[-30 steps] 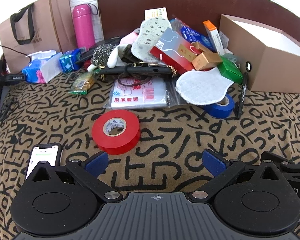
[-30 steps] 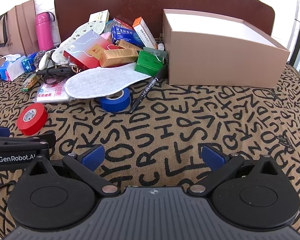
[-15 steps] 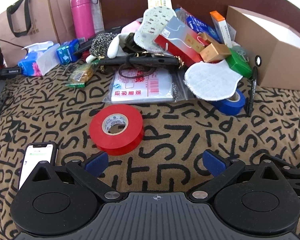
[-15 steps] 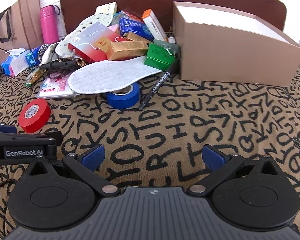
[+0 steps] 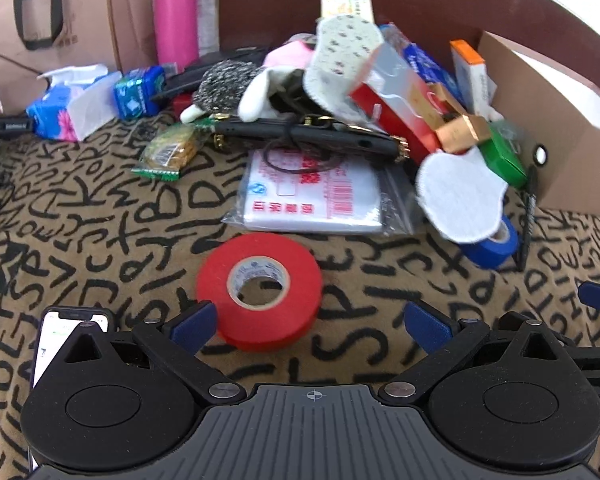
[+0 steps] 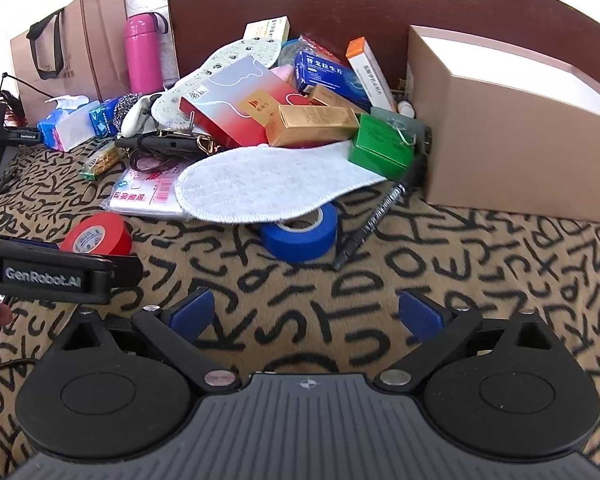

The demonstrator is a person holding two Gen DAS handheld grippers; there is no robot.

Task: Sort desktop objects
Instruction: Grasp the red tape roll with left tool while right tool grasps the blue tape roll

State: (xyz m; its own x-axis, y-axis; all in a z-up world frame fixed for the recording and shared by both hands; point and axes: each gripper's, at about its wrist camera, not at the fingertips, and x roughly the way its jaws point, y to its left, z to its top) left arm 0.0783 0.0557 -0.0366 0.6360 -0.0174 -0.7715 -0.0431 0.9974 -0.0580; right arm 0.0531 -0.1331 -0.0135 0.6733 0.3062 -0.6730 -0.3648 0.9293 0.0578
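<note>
Red tape roll (image 5: 259, 289) now lies closer, just ahead of the left gripper (image 5: 308, 320), its rim beside the left fingertip (image 5: 192, 322); both tools gape wide, empty; right gripper (image 6: 306, 314) faces the blue roll (image 6: 300, 232), suggesting an imminent pickup

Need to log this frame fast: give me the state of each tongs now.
Left tongs: open, holding nothing, red tape roll just ahead.
Right tongs: open, empty.

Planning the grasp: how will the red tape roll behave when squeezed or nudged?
The red tape roll lies flat on the cloth, so it probably won't roll unless tipped on edge. Its wound ring looks stiff and should resist squeezing. The left gripper, open, already has one finger beside it.
</note>
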